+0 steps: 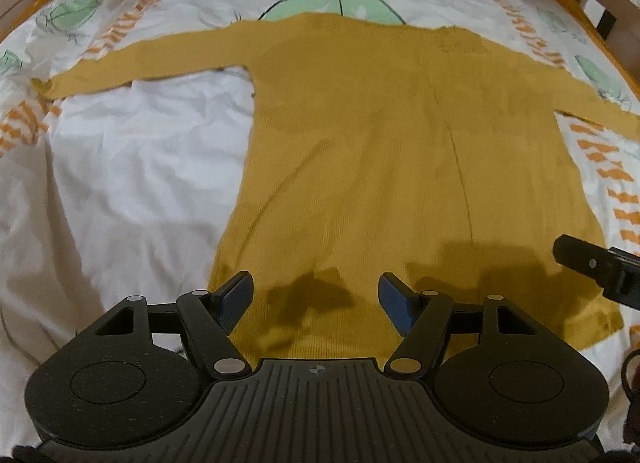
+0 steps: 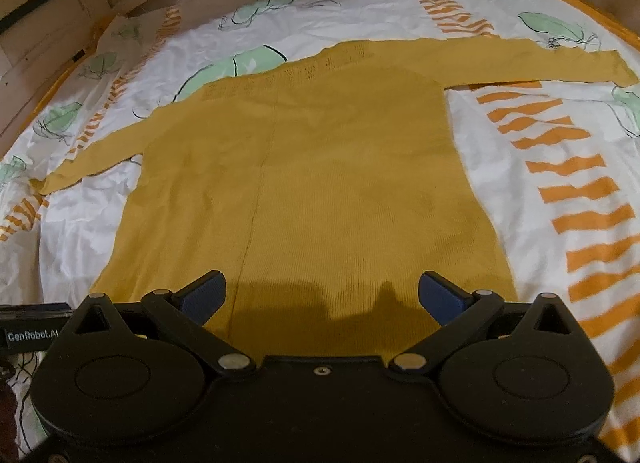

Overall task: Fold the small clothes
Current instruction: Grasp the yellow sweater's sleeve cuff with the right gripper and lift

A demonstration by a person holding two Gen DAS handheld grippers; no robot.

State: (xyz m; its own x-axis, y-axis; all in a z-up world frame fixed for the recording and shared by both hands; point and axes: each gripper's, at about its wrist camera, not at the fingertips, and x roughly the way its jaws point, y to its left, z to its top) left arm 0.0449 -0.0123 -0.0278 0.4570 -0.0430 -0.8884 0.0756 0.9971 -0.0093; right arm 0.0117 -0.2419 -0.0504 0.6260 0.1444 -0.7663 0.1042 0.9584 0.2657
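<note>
**Knit, cotton, plastic and wood**

The mustard sweater (image 1: 360, 151) is matt ribbed knit, with openwork at its far yoke. The bedsheet (image 1: 120, 167) is creased printed cloth. Both the left gripper (image 1: 316, 303) and right gripper (image 2: 322, 295) are matt black plastic with shiny metal rivets. The bed frame (image 2: 48, 35) is pale wood.

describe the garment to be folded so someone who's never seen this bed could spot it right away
Start at the bed sheet, white with green leaf prints and orange striped bands. Spread flat across its middle lies a mustard-yellow knit sweater, both long sleeves stretched out sideways and the hem nearest the cameras. It is the only garment in view, and its solid yellow stands out from the patterned sheet.
</note>
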